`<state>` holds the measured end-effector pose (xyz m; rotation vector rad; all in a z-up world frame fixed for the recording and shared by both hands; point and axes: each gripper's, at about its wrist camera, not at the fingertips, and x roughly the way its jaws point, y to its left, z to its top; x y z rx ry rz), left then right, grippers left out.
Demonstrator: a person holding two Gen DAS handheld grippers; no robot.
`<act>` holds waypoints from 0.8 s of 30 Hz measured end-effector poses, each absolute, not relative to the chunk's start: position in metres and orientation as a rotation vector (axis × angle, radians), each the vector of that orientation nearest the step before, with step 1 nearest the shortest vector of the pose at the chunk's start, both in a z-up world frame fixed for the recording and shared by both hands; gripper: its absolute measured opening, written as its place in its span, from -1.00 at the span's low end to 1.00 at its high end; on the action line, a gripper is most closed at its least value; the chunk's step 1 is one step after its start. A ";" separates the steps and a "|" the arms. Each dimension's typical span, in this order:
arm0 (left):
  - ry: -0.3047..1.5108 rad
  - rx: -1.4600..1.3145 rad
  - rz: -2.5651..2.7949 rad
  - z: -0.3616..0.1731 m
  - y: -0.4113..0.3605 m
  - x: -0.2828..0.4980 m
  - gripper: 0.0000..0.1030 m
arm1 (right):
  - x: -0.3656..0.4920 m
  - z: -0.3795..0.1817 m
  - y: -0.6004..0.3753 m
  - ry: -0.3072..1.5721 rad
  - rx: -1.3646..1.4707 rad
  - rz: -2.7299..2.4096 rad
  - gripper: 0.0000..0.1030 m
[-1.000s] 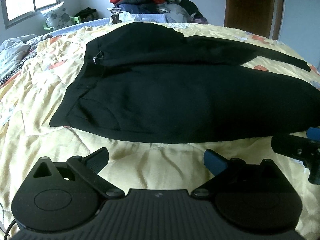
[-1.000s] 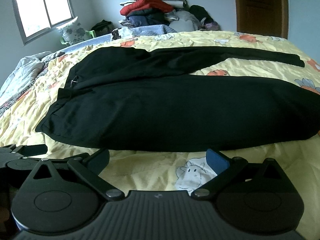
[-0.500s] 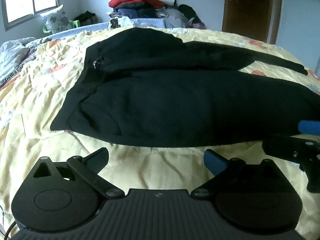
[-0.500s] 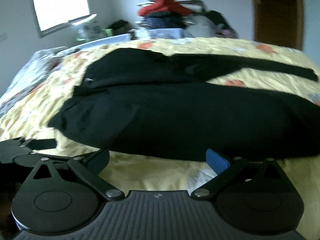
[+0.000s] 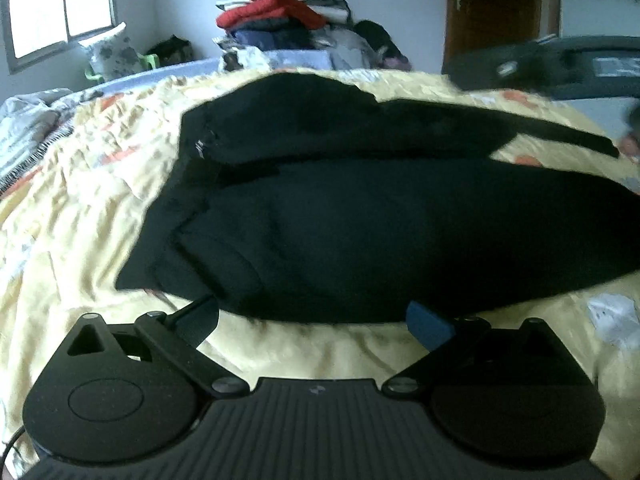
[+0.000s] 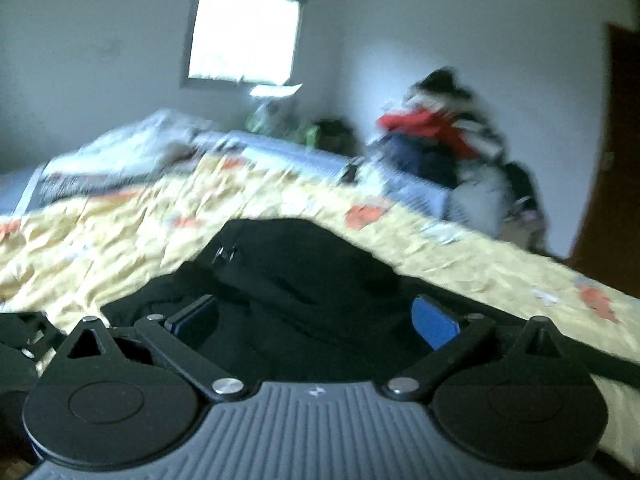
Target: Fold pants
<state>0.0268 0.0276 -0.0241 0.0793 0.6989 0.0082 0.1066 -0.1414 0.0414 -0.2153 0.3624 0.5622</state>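
1. Bedroom w/ pale walls; a yellow flowered bedspread (image 5: 80,216) covers the bed and serves as the work surface.
2. Black pants (image 5: 360,232) lie spread flat on the bedspread, waistband to the left, both legs running off to the right, near leg wider in view than the far one.
3. A small pale tag (image 5: 199,147) shows at the waistband's upper left edge.
4. Left gripper (image 5: 314,320) sits low at the near hem of the pants, jaws spread wide, nothing between them; its fingertips reach the pants' near edge, contact unclear.
5. Left view: one fingertip is dark, the other has a blue pad (image 5: 428,326).
6. Right gripper (image 6: 316,320) hangs over the pants' waist area, jaws wide apart, empty; black fabric fills the gap between the fingers.
7. Right view is tilted and blurred, so fine detail is hard to read; the pants (image 6: 300,280) show w/ the same tag (image 6: 224,254) near the top.
8. A dark blurred shape at upper right of the left view is prob. the other gripper (image 5: 552,64), above the far side of the bed.
9. Behind the bed: a heap of clothes (image 5: 288,20) w/ a red item on top, a window (image 5: 60,4) at left, a brown door (image 5: 496,12) at right.
10. A grey-white blanket (image 5: 28,128) bunches at the bed's left edge.
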 end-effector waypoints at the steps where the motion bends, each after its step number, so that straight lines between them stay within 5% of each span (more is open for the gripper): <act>1: 0.692 0.081 0.014 -0.022 0.030 0.029 0.98 | 0.122 0.044 -0.137 0.369 -0.243 0.586 1.00; 21: 0.643 -0.075 0.191 0.014 0.103 0.119 0.98 | 0.353 0.009 -0.030 0.544 -0.590 0.924 1.00; 23: 0.634 -0.084 0.215 0.019 0.110 0.133 0.98 | 0.359 0.006 -0.026 0.569 -0.587 0.958 0.69; 24: 0.628 -0.105 0.228 0.022 0.116 0.142 0.98 | 0.361 0.005 -0.025 0.604 -0.570 0.996 -0.06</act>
